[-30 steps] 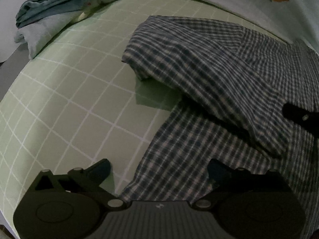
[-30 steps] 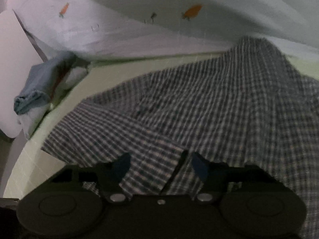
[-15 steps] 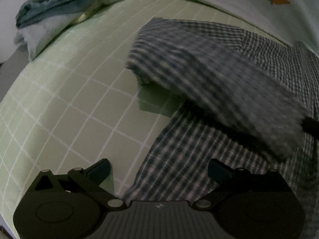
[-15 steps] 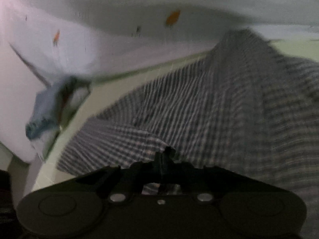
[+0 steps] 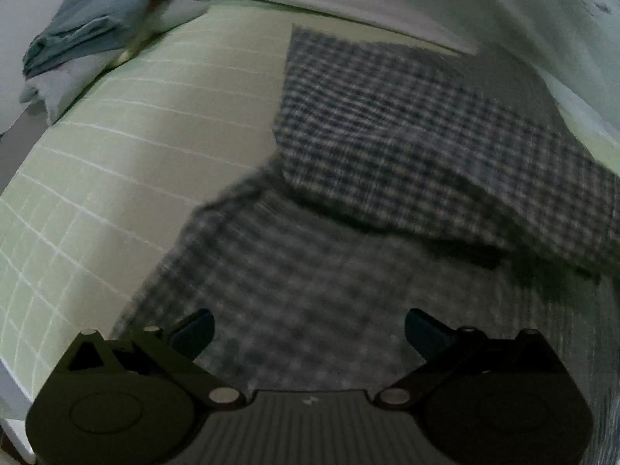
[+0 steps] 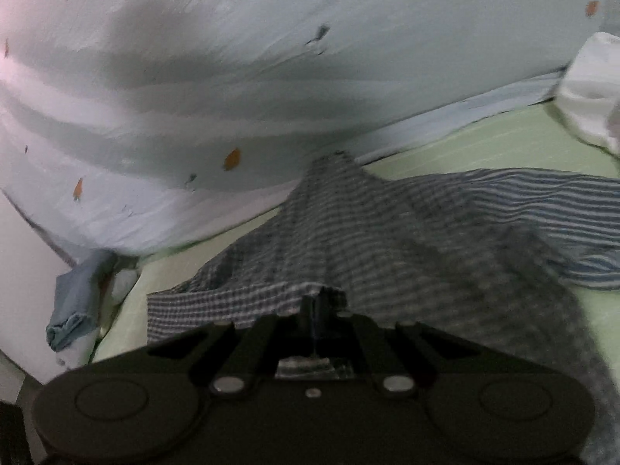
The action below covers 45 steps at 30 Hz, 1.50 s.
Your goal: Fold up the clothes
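A blue-and-white checked shirt lies spread on a pale green sheet with a white grid. My left gripper hangs open above the shirt's lower part, nothing between its fingers. A folded-over sleeve crosses the shirt from upper left to right. In the right wrist view my right gripper is shut on an edge of the checked shirt and holds it lifted off the bed, the cloth stretched taut away from the pinch.
A folded pile of blue and white clothes sits at the bed's far left corner. A rumpled white duvet with small orange prints lines the far side. A blue striped garment and a white cloth lie at right.
My right gripper closed on the shirt's edge and lifted it, swinging rightward. My left gripper moved over the shirt, staying open. The sleeve was dragged along and the shirt shifted.
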Tool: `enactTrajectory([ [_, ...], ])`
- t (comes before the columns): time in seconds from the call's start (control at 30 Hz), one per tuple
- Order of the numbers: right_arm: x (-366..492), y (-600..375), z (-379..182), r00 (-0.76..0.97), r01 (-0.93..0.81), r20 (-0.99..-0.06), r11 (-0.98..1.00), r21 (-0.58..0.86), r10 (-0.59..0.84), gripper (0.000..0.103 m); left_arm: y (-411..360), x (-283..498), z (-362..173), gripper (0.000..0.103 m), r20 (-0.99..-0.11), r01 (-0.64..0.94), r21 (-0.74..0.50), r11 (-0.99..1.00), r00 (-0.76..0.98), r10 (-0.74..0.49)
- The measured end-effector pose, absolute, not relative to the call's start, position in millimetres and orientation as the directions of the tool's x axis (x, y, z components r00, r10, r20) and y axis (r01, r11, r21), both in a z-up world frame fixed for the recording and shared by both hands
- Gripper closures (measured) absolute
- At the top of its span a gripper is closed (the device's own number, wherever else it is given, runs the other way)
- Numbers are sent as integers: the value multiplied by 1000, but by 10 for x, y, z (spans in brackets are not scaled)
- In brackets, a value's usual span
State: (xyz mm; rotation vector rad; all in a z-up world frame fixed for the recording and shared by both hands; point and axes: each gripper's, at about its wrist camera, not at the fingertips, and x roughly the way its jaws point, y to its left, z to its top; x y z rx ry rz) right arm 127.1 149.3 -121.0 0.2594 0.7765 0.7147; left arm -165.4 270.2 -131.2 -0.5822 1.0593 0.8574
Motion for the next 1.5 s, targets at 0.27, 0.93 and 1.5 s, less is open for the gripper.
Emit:
enactTrajectory([
  [0.27,1431,904,-1293,575,-473,-618,834,284,536,101,2046,-1510,-1348,0,-921,-799,44,599,200,333],
  [0.93,1774,1039,-1932,248,-661,-748,672,334,616,23,1513,-1134,-1787,0,-956,-902,15,431,114,271],
  [1.5,2289,669,-1379,413,-756,-579,620,213,703,99,1608,-1006,-1817,0,-968,-942,26,336,60,244],
])
